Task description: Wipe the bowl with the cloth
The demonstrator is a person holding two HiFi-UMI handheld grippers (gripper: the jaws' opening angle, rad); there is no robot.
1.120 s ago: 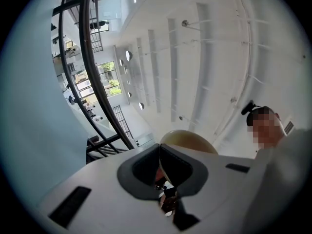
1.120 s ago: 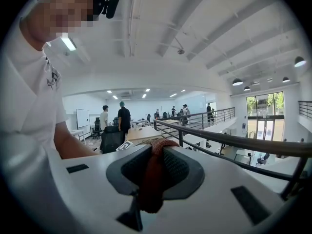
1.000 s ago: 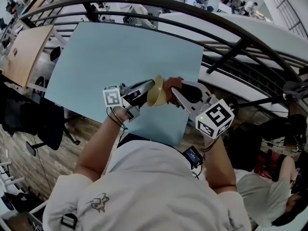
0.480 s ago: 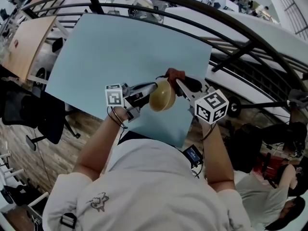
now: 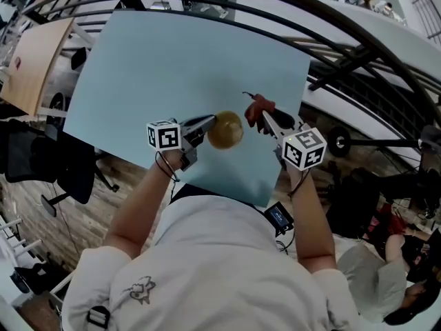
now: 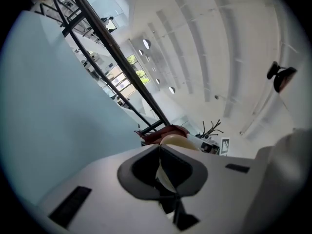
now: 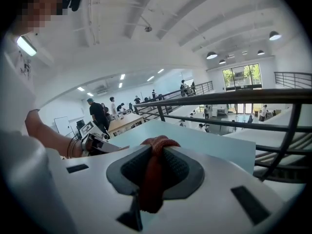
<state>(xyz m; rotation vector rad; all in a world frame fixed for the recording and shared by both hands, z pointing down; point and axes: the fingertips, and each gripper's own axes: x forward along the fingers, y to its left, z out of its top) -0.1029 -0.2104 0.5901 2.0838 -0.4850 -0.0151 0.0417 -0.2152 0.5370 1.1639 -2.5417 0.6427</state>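
Bowl: the tan bowl (image 5: 225, 130) was held by its rim in the left gripper (image 5: 209, 123). It hung over the near part of the light blue table (image 5: 172, 61), in front of the person's chest.
Left gripper state: the jaws were closed almost fully onto the thin rim, which ran edge-on between the two pads.
Bowl relative to left gripper: the bowl body stood out beyond the jaw tips, on the side toward the right gripper (image 5: 262, 118).
Bowl relative to table: contact with the tabletop could not be determined.
Cloth: the dark red cloth (image 5: 260, 107) was bunched in the right gripper, with a fold standing out past the jaw tips.
Right gripper state: the jaws were clamped on the cloth, which filled the gap between the pads.
Cloth relative to bowl: the cloth was just beside the bowl's far right side. Contact could not be determined.
Head view alone showed: both grippers facing each other across the bowl, both forearms, the table outline and the dark railing (image 5: 331, 40) beyond it.
Left gripper view alone showed: the rim seated between the pads, the cloth just past the bowl, and the white ceiling above.
Right gripper view alone showed: the cloth strand running down through the pads, the person's left forearm at the left, and people standing in the background.
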